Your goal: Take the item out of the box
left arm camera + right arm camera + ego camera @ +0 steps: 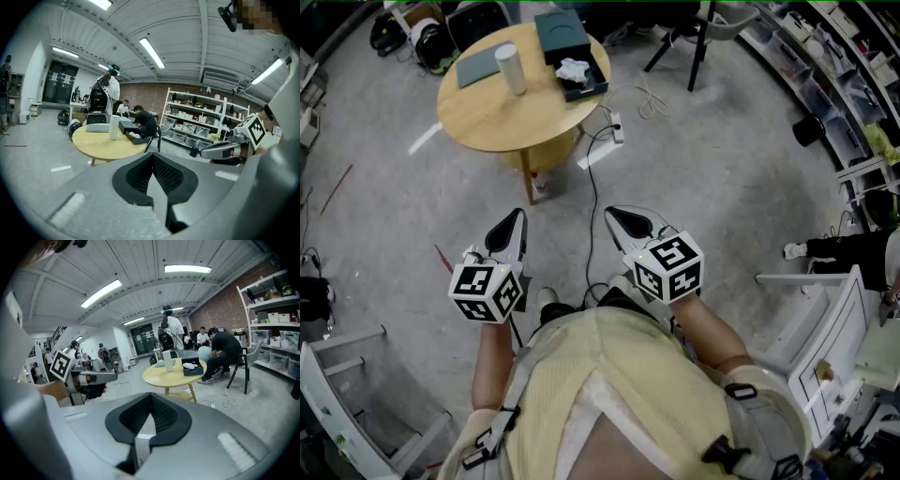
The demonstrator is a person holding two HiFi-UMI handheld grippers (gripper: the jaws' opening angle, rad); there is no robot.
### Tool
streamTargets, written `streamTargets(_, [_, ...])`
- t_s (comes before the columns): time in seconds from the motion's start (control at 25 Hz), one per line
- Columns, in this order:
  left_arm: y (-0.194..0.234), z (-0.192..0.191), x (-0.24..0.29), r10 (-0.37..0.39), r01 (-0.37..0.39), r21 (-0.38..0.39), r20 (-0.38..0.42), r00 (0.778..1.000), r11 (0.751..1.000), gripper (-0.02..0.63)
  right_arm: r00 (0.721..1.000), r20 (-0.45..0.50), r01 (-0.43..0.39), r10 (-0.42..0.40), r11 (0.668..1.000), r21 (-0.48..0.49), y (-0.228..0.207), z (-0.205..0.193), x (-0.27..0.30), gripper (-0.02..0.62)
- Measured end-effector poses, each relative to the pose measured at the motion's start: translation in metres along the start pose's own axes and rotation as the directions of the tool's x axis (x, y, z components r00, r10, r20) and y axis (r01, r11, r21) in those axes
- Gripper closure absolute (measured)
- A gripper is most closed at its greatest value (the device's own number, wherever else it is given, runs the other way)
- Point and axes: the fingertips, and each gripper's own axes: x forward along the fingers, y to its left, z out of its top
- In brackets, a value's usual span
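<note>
A dark open box (584, 80) with a crumpled white item (574, 67) in it sits on the right side of a round wooden table (502, 117), far ahead of me. Its lid (561, 35) lies just behind it. Both grippers hang low near my body, well short of the table. The left gripper (517, 217) is shut and holds nothing. So is the right gripper (615, 215). The left gripper view shows the box (132, 137) on the table (104, 143) in the distance. The right gripper view shows the box (193, 369) and the white item (190, 365).
A white cylinder (511, 68) and a flat grey pad (478, 67) share the table. A power strip (617, 127) and cables (652, 97) lie on the concrete floor beside it. A chair (701, 28) stands behind, shelving (834, 66) at the right, white furniture (825, 347) near my right.
</note>
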Motion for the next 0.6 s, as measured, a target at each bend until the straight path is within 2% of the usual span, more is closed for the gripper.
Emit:
streamTargets(0.16, [-0.026, -0.007, 0.019, -0.024, 0.024, -0.016, -0.007, 1.000, 1.000, 0.603, 0.999, 0.007, -0.036, 0.036, 0.999, 0.017, -0.012, -0.006, -0.015, 0.591])
streamTargets(0.4, [-0.071, -0.014, 0.050, -0.070, 0.069, -0.031, -0.038, 0.997, 0.997, 0.603, 0.999, 0.002, -0.037, 0.037, 0.999, 0.031, -0.036, -0.022, -0.050, 0.591])
streamTargets(0.6, [-0.086, -0.017, 0.064, -0.076, 0.075, -0.023, -0.053, 0.996, 0.997, 0.603, 0.999, 0.020, -0.042, 0.040, 0.996, 0.080, -0.053, -0.029, -0.061, 0.591])
